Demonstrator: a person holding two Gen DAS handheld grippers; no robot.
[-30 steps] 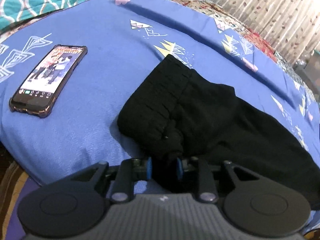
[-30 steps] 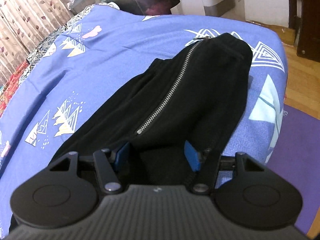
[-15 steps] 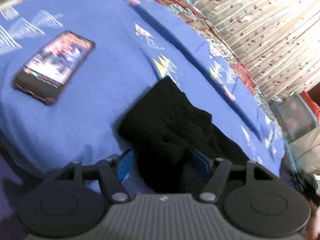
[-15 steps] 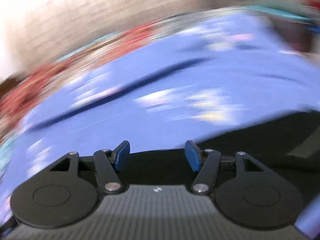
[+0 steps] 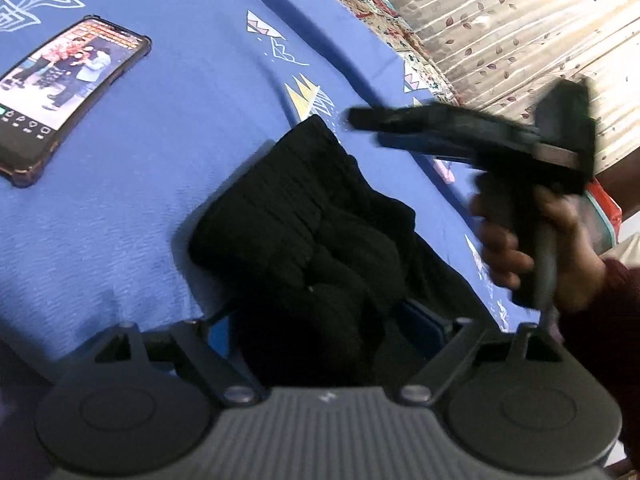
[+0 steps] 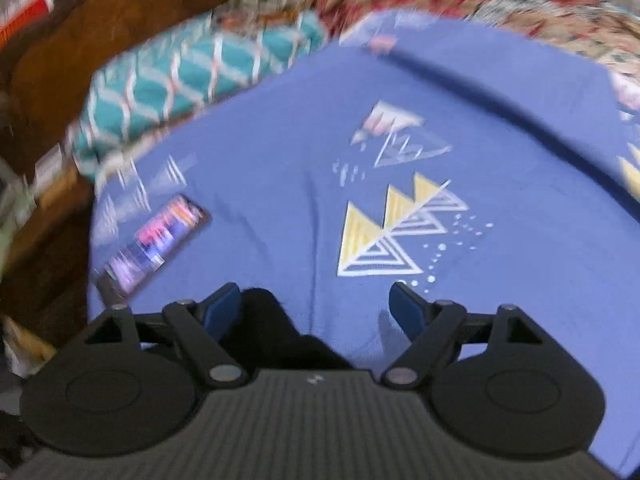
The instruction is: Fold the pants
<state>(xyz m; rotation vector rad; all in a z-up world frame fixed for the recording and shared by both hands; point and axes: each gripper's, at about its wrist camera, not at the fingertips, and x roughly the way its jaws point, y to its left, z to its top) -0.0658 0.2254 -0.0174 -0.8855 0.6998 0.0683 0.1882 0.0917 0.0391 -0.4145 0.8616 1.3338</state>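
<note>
Both tongs, left [image 5: 326, 330] and right [image 6: 316, 306], are opening, releasing the black pants [image 5: 312, 232] onto the bed [image 5: 180, 140]; this fold looks done.

Lit phone [image 5: 66, 96] on blue patterned bedsheet [image 5: 200, 128], teal pillow [image 6: 192, 76] and leaf-print curtain [image 5: 500, 28] beyond.

Black tool [image 5: 324, 332], blue pads, maroon sleeve [image 5: 612, 320]

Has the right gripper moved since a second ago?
Yes. The right gripper swung from the zipper end toward the phone; jaws opening, black pants not pinched.
</note>
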